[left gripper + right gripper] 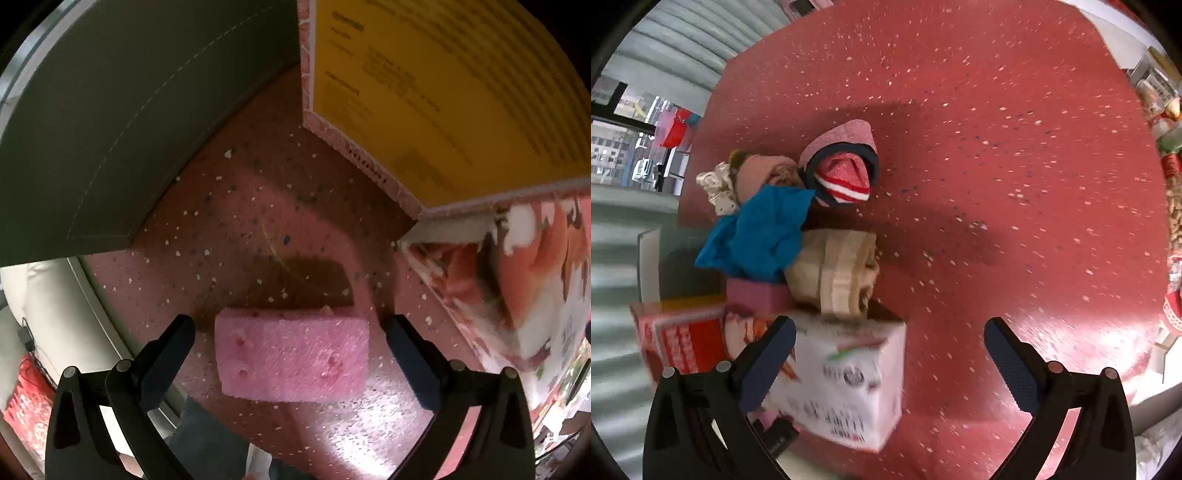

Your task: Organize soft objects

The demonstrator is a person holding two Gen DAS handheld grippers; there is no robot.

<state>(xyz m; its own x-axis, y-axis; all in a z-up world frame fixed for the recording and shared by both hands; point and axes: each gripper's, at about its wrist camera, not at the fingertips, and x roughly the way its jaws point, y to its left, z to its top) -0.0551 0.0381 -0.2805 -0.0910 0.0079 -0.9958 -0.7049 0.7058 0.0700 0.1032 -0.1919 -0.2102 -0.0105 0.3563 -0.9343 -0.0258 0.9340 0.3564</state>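
The left gripper (290,354) has its jaws spread wide with the pink sponge (291,356) lying on the red table (258,206) squarely between them, touching neither. The sponge's long axis runs jaw to jaw, so closing would squeeze it end to end. Ahead of the jaws sit a grey case (92,129) and a printed box (461,110).

The right gripper (890,354) also hangs spread and empty, well apart from the pile of soft things (798,221), which lies ahead and left of its jaws. A pink block (757,291) there, probably this sponge, is partly hidden. The left is clearly nearer.
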